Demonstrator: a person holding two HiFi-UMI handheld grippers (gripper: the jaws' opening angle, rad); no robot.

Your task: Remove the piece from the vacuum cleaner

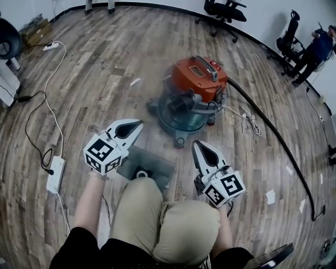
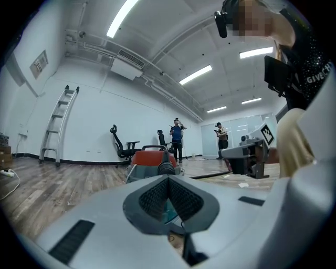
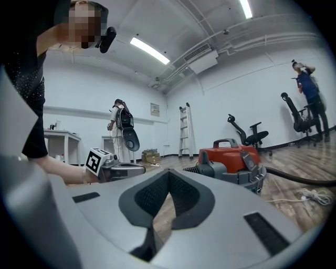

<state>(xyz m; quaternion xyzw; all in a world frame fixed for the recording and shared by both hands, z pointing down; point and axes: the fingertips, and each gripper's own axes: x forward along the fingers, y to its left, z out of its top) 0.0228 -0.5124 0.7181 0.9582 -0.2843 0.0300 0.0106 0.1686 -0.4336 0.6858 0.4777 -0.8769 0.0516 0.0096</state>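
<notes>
The vacuum cleaner (image 1: 195, 79) stands on the wood floor ahead of me, with an orange top and a translucent grey-blue canister (image 1: 181, 111). Its black hose (image 1: 273, 132) curves away to the right. My left gripper (image 1: 137, 125) hovers just left of the canister, shut and empty. My right gripper (image 1: 197, 145) hangs in front of the canister's wheels, also shut with nothing between its fingers. The left gripper view looks straight at the vacuum (image 2: 155, 160) over the closed left gripper (image 2: 168, 179). In the right gripper view the vacuum (image 3: 231, 157) sits right of the closed right gripper (image 3: 169, 173).
A flat grey piece (image 1: 149, 164) lies on the floor between my knees and the vacuum. A white power strip (image 1: 55, 174) and cables run along the left. A white cord (image 1: 251, 121) lies right of the vacuum. Office chairs (image 1: 226, 10) and a person (image 1: 315, 50) stand far back.
</notes>
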